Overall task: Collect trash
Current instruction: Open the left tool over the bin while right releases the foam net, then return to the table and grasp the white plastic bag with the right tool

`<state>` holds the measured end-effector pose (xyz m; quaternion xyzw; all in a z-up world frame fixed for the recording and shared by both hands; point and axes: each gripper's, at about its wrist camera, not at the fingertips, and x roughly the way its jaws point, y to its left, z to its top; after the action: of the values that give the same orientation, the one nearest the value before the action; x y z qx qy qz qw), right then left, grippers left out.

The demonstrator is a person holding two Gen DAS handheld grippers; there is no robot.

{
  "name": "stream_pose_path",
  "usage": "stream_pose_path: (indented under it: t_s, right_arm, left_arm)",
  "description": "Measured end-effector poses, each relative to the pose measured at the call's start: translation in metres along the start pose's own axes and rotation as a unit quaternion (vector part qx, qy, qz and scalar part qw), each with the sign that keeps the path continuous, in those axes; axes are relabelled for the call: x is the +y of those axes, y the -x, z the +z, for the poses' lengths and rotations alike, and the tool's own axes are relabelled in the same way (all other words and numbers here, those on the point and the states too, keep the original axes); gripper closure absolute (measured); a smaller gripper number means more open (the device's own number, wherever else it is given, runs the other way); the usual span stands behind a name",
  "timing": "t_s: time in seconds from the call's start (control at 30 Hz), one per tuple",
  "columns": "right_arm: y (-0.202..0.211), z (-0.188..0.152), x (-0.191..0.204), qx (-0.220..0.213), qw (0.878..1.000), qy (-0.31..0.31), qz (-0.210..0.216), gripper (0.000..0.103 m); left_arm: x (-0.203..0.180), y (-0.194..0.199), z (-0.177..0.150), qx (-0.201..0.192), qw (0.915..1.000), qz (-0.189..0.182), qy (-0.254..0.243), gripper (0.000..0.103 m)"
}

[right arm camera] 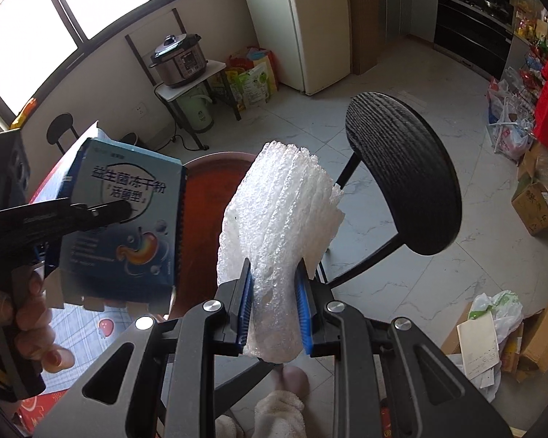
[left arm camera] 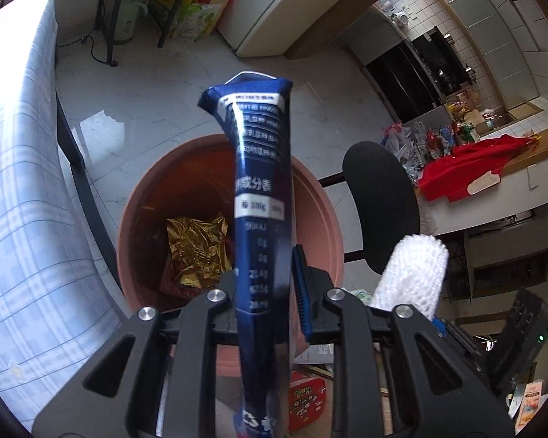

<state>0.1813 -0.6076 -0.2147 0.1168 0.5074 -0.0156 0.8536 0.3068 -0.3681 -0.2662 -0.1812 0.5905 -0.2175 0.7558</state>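
The flattened blue carton (left arm camera: pixel 261 197) stood in the middle of the left wrist view, pinched edge-on in my left gripper (left arm camera: pixel 265 284), whose jaws were narrow and pressed on its sides; its top end reached up over the terracotta-coloured bin (left arm camera: pixel 318 219). In that bin, at lower left of the carton, lay a crumpled gold foil wrapper (left arm camera: pixel 195 252). In the right wrist view the same carton showed its printed face at centre left (right arm camera: pixel 128 219), with my left hand (right arm camera: pixel 25 328) on the gripper's handle at the lower left edge. My right gripper (right arm camera: pixel 274 310) held a wad of white foam wrap (right arm camera: pixel 281 211) at the middle of its frame, jaws narrow and squeezing the wad's lower end, with the bin's rim behind it. To the right of the foam stood a black round stool (right arm camera: pixel 402 171) on the pale marbled floor (right arm camera: pixel 402 73). Cardboard boxes (right arm camera: pixel 540 204) sat at the right edge, and a cream fridge (right arm camera: pixel 318 25) stood at top centre.
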Motion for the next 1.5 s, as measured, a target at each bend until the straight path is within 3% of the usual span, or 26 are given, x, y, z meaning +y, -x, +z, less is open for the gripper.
stream_pose_path:
  t_s: [0.17,0.23,0.37,0.5,0.67,0.87,1.03,1.2,1.5]
  right_arm:
    - [0.009,-0.003,-0.019,-0.005,1.000,-0.022,-0.008,0.081]
    - [0.008,-0.005,-0.021,-0.004,1.000,-0.026,-0.008,0.081]
    - [0.002,-0.003,-0.014,-0.001,1.000,-0.023,-0.001,0.081]
    - [-0.005,0.002,-0.001,0.003,1.000,-0.007,0.012,0.081]
    - [-0.022,0.009,0.024,0.015,0.999,0.022,0.027,0.081]
    - [-0.041,0.013,0.054,0.029,0.998,0.048,0.042,0.081]
    - [-0.053,0.018,0.075,0.038,0.996,0.063,0.049,0.081]
    - [-0.057,0.025,0.089,0.038,0.995,0.080,0.052,0.080]
    - [-0.069,0.035,0.104,0.047,0.993,0.101,0.031,0.080]
  left_arm:
    - [-0.009,-0.036,0.005,0.029,0.9994,0.018,-0.005,0.078]
    - [-0.011,-0.038,0.008,0.028,0.9995,0.008,-0.014,0.056]
    - [-0.019,-0.022,0.009,0.003,0.9992,0.010,-0.038,0.045]
    - [-0.013,0.018,0.004,-0.054,0.9973,0.034,-0.035,0.007]
    - [0.003,0.082,-0.011,-0.126,0.9881,0.060,-0.065,0.006]
    - [0.031,0.166,-0.037,-0.212,0.9678,0.108,-0.081,0.006]
    - [0.070,0.226,-0.070,-0.265,0.9534,0.138,-0.042,0.006]
    - [0.118,0.267,-0.099,-0.281,0.9422,0.181,0.018,0.006]
    - [0.161,0.304,-0.142,-0.311,0.9239,0.201,0.095,0.006]
